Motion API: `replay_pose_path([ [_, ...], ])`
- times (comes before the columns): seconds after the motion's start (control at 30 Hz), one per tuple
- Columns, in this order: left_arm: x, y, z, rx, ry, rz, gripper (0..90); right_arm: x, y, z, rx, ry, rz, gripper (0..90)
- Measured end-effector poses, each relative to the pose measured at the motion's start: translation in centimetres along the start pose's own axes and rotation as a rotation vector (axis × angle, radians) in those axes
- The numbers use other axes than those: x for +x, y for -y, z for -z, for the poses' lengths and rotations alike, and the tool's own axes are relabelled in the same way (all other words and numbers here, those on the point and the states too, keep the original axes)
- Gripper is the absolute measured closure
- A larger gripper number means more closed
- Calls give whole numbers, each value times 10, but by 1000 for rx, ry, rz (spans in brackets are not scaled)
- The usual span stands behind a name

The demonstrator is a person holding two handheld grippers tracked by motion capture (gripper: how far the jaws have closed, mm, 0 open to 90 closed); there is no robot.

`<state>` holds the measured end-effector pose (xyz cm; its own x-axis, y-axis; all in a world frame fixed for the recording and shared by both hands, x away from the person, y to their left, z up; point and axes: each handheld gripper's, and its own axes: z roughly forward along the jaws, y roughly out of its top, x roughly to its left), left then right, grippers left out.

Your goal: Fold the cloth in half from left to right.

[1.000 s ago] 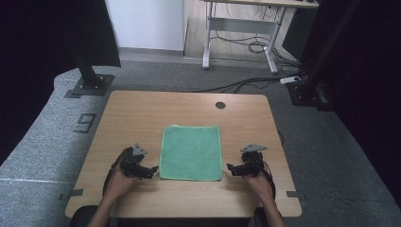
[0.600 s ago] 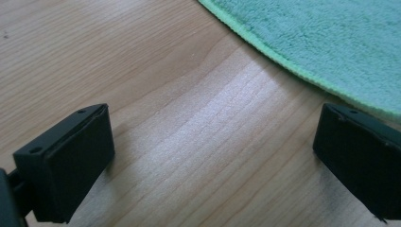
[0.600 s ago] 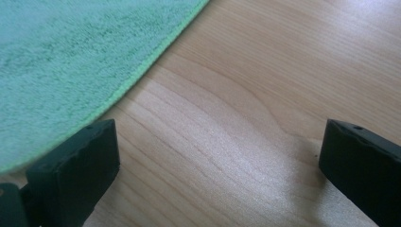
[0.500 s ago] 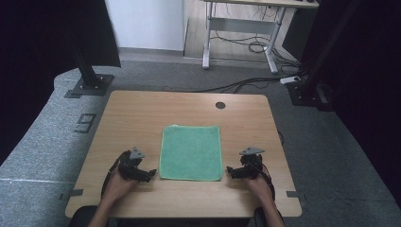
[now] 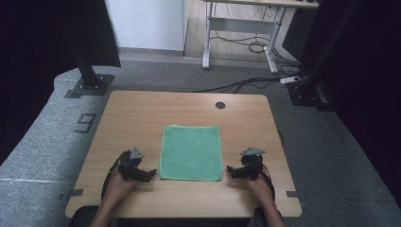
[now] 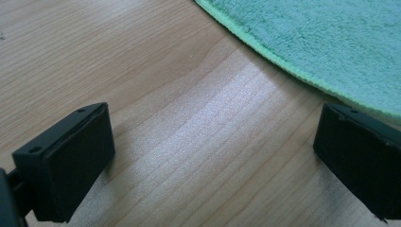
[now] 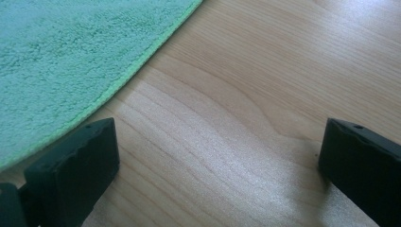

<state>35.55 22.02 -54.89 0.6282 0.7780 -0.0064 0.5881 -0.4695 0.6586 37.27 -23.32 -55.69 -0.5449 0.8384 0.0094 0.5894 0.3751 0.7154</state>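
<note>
**Soft green cloth, two open grippers at its near corners**

The wooden table (image 5: pixel 142 118) carries everything, and the green cloth (image 5: pixel 191 152) serves as landmark: it lies flat in the middle of the tabletop, nearer the person's edge, a round cable hole (image 5: pixel 220 105) beyond its far side.

Just off the cloth's near left corner sits the left gripper (image 5: pixel 150 173), jaws spread wide and empty, bare wood between them. Just off the near right corner sits the right gripper (image 5: pixel 231 170), equally wide and holding nothing.

The cloth looks like terry: light, limp, not fragile. It will likely sag and fold when lifted. The stitched hem (image 6: pixel 265 56) at each near corner seems the best hold, one jaw slid beneath the edge.
</note>
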Motion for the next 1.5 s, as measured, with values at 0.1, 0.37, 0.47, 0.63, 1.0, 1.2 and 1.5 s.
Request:
replay_pose_path([
  [0.1,0,0,0,0,-3,5,0,0,0,0,0,1,-1,0],
  [0.37,0,-1,-1,0,-8,11,0,1,-2,1,15,8,-12,6],
  [0.47,0,-1,-1,0,-7,10,0,4,-5,4,5,-22,-42,23],
  [0.63,0,-1,-1,-1,-6,9,0,16,-14,11,-28,-52,-29,31],
  [1.0,0,-2,-2,-1,-3,6,0,40,-18,2,22,-81,39,35],
  [1.2,0,-5,-2,18,-6,8,0,45,-13,-3,65,-74,76,34],
  [1.5,5,-16,-1,1,-55,1,0,37,-10,3,75,-36,80,37],
])
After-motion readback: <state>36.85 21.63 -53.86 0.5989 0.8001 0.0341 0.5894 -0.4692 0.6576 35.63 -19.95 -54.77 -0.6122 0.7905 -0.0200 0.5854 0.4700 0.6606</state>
